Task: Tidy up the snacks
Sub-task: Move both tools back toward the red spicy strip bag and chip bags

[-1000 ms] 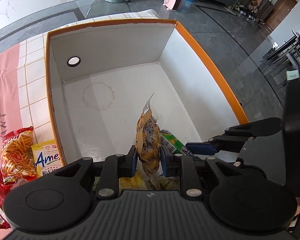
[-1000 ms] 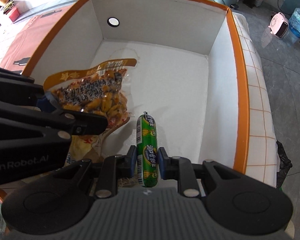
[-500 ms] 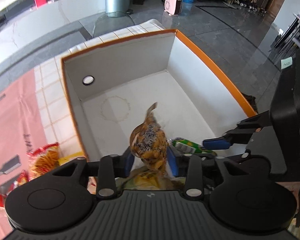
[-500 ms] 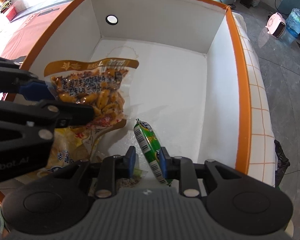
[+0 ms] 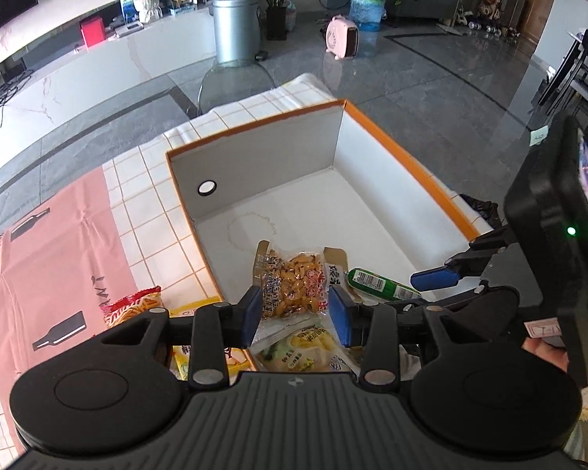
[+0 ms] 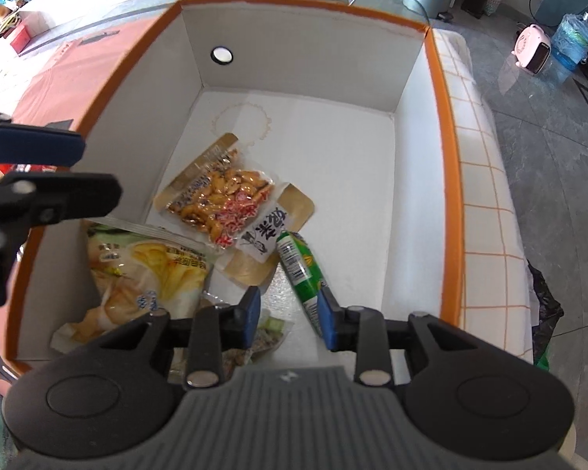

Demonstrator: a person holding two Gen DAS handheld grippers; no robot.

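An orange-rimmed white box [image 5: 388, 145] [image 6: 445, 125] holds the snacks. A clear packet of peanuts [image 5: 294, 288] [image 6: 215, 199] lies flat on its floor. My left gripper [image 5: 296, 315] hangs open above the packet, not touching it. Beside the packet lies a green sausage stick [image 5: 380, 284] [image 6: 300, 274]. My right gripper [image 6: 289, 319] hovers over the stick's near end; its jaws are opening and the pads are off the stick. A yellow bag [image 6: 149, 270] rests in the box's near left corner.
Outside the box's left wall, a red chip bag [image 5: 133, 305] and a yellow packet [image 5: 190, 309] lie on the tiled cloth. A pink mat [image 5: 58, 258] covers the table further left. The table edge and the grey floor [image 6: 548, 137] run close along the box's right side.
The left gripper opened and rose; the peanut packet dropped flat into the box. The right gripper let go of the sausage stick, which now lies on the box floor.
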